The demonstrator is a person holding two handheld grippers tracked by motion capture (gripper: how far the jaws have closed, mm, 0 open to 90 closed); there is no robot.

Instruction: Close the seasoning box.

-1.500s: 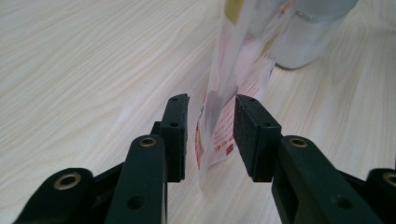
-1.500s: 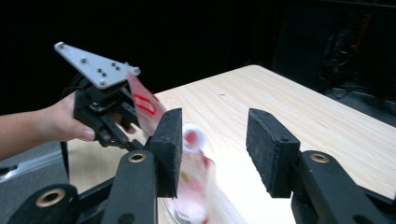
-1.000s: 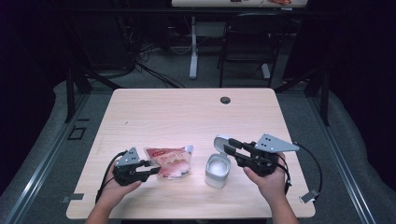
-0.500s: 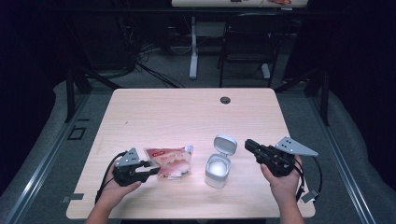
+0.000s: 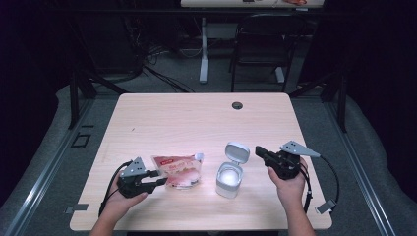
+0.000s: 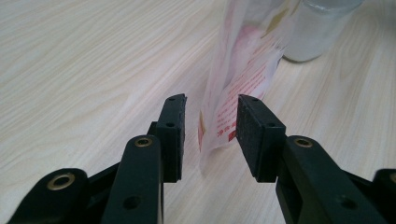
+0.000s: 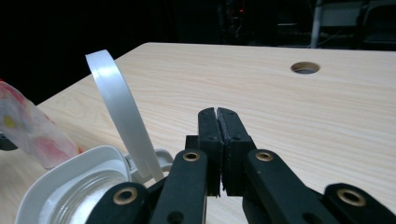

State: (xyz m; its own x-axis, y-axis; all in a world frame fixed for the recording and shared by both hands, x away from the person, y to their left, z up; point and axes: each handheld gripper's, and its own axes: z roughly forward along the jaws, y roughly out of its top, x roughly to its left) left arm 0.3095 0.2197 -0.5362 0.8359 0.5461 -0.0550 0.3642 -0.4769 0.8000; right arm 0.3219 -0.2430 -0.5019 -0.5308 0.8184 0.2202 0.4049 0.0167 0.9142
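Left gripper (image 5: 158,178): jaws apart, with the near edge of the pouch (image 5: 178,170) standing between the pads. In the left gripper view (image 6: 209,133) a gap shows between the left pad and the pouch (image 6: 243,79); contact with the right pad cannot be told. The gripper rests low at the table (image 5: 196,123) near its front left, held in the person's left hand (image 5: 120,199).

Right gripper (image 5: 258,151): jaws together, nothing between them; they have just been closing. The right gripper view (image 7: 218,116) shows the two pads meeting edge to edge over bare table (image 7: 327,112). The gripper sits just right of the jar (image 5: 229,179), apart from it, held in the right hand (image 5: 290,184).

Jar: a white container standing upright on the table's front centre, its hinged lid (image 5: 237,153) flipped open and standing up at the far side. In the right gripper view the lid (image 7: 119,109) rises left of the jaws, above the jar's open mouth (image 7: 70,191).

Pouch: printed pink and red, lying between the left gripper and the jar, close beside the jar.

A round cable hole (image 5: 237,105) lies near the far edge.
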